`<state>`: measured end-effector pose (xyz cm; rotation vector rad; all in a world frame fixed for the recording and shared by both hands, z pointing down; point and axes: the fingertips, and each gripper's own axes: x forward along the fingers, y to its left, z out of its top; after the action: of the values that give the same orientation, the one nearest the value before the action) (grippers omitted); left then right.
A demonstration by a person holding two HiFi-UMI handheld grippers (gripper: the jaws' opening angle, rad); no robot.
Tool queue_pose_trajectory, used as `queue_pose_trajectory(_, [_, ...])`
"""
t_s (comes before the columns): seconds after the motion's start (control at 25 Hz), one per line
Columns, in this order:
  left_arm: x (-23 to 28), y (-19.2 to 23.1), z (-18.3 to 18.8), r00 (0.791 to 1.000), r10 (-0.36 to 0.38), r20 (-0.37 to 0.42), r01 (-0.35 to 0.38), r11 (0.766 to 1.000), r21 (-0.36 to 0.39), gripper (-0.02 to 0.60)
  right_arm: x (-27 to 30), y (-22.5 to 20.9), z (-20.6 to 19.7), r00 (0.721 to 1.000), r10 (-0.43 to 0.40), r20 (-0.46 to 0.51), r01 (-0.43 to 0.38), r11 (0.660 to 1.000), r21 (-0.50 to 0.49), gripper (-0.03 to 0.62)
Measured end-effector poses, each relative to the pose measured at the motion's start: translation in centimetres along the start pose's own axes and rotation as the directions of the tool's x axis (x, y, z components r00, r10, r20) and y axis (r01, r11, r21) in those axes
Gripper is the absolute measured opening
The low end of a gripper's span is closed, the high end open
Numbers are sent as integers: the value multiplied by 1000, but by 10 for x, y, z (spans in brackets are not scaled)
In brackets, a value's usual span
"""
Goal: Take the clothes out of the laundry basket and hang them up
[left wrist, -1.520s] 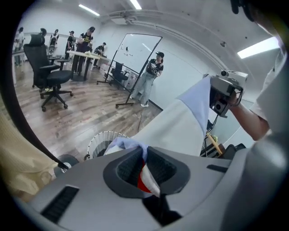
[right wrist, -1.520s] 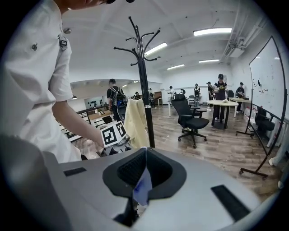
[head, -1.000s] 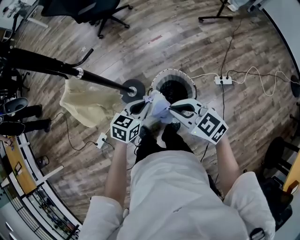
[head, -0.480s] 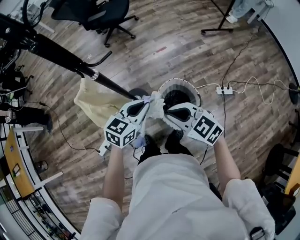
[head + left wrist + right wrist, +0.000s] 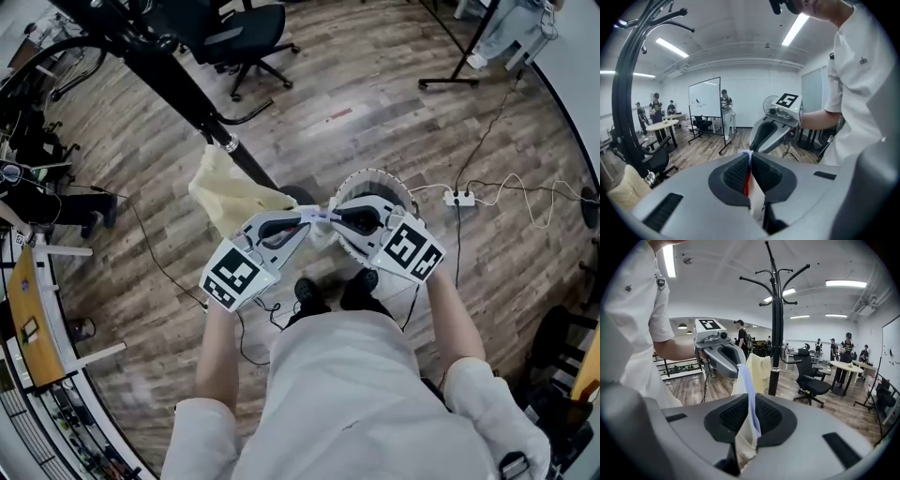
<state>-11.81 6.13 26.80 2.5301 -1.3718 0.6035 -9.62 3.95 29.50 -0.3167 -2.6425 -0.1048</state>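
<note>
Left gripper (image 5: 302,224) pressed together on one end of a pale, blue-edged garment (image 5: 749,394). Right gripper (image 5: 337,218) just eased apart, cloth running loosely between its pads. Stretched between both above the laundry basket (image 5: 374,174) at 1 o'clock — coat stand (image 5: 187,89) and hung yellow garment (image 5: 230,199) at 10 o'clock.

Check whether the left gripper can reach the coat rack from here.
Probably yes: the way from the left gripper to the coat rack looks open, though its fingers are shut on the garment.
</note>
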Motion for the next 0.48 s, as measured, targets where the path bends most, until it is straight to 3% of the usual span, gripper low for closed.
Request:
queue_pose_trajectory(0.2, [-34, -10, 7, 998, -62, -4, 62, 993, 105, 31, 22, 7, 29, 1000, 26, 1, -26, 997, -75, 52])
queue_pose_trajectory(0.48, [-80, -16, 12, 992, -128, 7, 125, 976, 180, 31, 56, 49, 44, 982, 183, -55, -189, 970, -152, 107])
